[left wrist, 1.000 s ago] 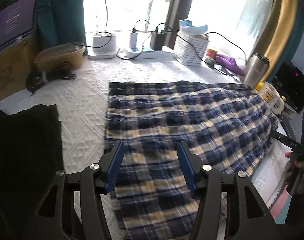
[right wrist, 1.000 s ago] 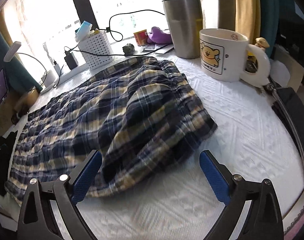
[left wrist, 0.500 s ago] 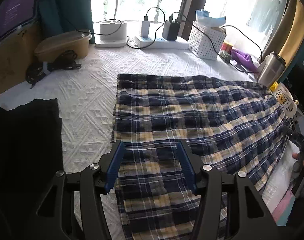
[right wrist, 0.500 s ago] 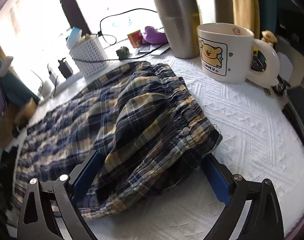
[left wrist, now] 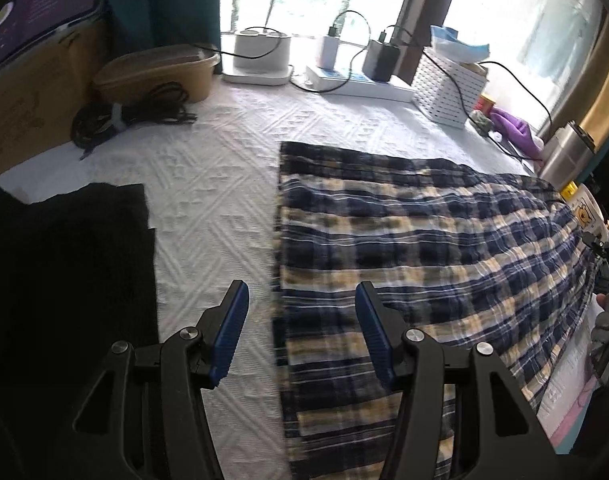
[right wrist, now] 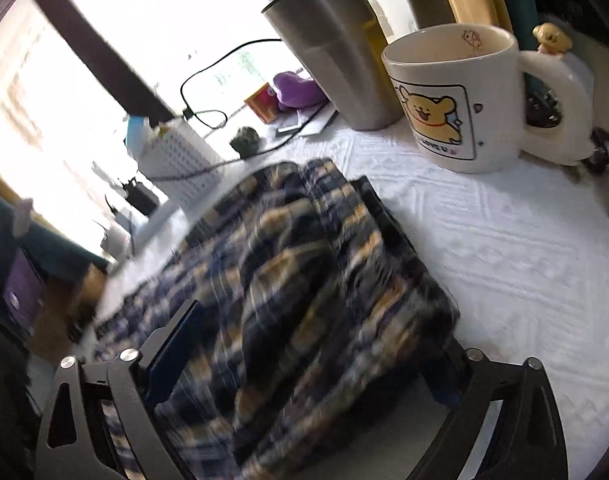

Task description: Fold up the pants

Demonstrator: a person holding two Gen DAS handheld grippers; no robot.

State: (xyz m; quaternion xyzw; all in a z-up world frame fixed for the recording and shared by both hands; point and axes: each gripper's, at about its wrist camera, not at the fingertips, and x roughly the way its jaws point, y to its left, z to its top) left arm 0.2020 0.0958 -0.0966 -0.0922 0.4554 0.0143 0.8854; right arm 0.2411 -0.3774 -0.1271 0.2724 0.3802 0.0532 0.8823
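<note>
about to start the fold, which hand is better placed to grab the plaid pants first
Right. The right tool already straddles the bunched waistband end of the plaid pants, its jaws just closing. The left tool hovers open over the hem edge.

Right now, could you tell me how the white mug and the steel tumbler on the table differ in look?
The white mug is squat and wide, while the steel tumbler is tall and tapers downward. The mug is open-topped; the tumbler wears a dark lid. The mug has a big handle and a cartoon bear print, whereas the tumbler is plain brushed metal with no handle in view. Both stand upright on the white tablecloth, beyond the plaid pants.
</note>
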